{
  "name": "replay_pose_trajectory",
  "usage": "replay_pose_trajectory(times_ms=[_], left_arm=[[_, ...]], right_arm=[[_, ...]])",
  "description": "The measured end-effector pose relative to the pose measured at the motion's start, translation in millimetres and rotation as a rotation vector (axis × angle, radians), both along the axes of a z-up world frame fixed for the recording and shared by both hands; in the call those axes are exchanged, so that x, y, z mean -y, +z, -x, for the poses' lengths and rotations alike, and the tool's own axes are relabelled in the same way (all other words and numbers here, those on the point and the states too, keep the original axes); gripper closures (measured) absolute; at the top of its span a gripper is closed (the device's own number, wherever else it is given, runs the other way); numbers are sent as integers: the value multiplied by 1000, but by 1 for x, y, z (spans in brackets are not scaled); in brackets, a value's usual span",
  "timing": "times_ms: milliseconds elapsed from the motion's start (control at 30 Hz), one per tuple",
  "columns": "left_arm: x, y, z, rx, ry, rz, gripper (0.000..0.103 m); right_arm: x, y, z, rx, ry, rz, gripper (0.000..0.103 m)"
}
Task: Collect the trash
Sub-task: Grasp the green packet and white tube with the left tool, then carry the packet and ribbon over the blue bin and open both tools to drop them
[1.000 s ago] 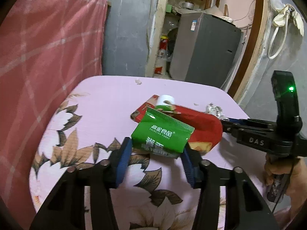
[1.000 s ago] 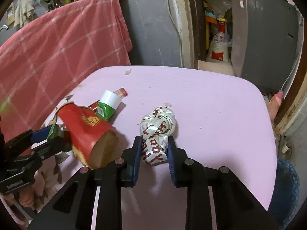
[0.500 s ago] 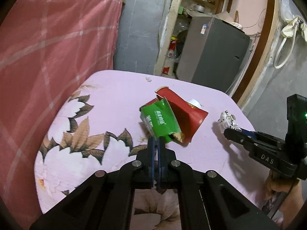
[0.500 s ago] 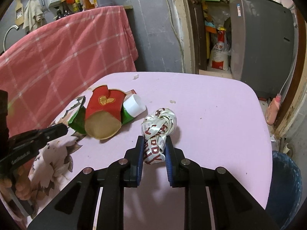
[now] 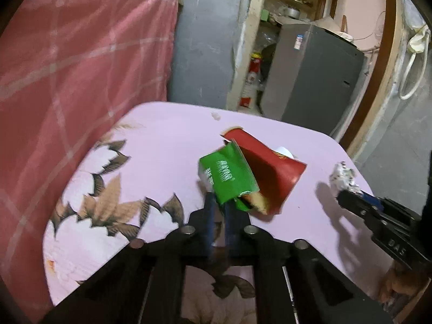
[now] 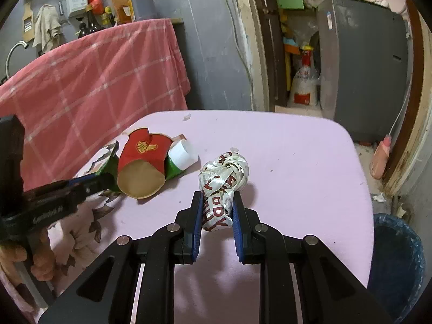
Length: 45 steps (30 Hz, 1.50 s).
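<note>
Over the pink floral tablecloth point(image 5: 162, 145), my left gripper point(image 5: 218, 208) has gone from spread to pinching the green foil snack packet point(image 5: 226, 178), lifting it; my right gripper point(image 6: 217, 210) still clamps the knotted white printed ribbon point(image 6: 224, 172). Both seem bin-ready.

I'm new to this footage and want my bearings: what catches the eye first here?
The white ribbon wad printed with red letters, pinched in the right gripper over the pink table. To its left, the left gripper clamps a green wrapper against a crushed red paper cup.
</note>
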<state>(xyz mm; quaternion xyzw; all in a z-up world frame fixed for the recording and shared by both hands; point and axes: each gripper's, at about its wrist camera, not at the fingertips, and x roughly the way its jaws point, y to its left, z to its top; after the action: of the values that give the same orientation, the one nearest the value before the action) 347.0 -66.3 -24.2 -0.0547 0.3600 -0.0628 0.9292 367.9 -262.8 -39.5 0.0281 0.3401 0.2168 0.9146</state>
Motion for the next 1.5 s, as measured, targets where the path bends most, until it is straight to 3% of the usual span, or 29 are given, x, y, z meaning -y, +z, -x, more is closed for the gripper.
replay_pose_trajectory(times_ms=[367, 833, 1133, 1500], left_arm=[[-12, 31, 35, 131, 29, 9, 102], [-8, 64, 81, 190, -11, -3, 102], [39, 65, 92, 214, -91, 34, 102], [153, 51, 74, 219, -243, 76, 102]], right_arm=[[-6, 22, 24, 125, 27, -4, 85], [-12, 44, 61, 213, 38, -8, 85], [28, 62, 98, 309, -53, -1, 85], [129, 63, 122, 354, -290, 32, 85]])
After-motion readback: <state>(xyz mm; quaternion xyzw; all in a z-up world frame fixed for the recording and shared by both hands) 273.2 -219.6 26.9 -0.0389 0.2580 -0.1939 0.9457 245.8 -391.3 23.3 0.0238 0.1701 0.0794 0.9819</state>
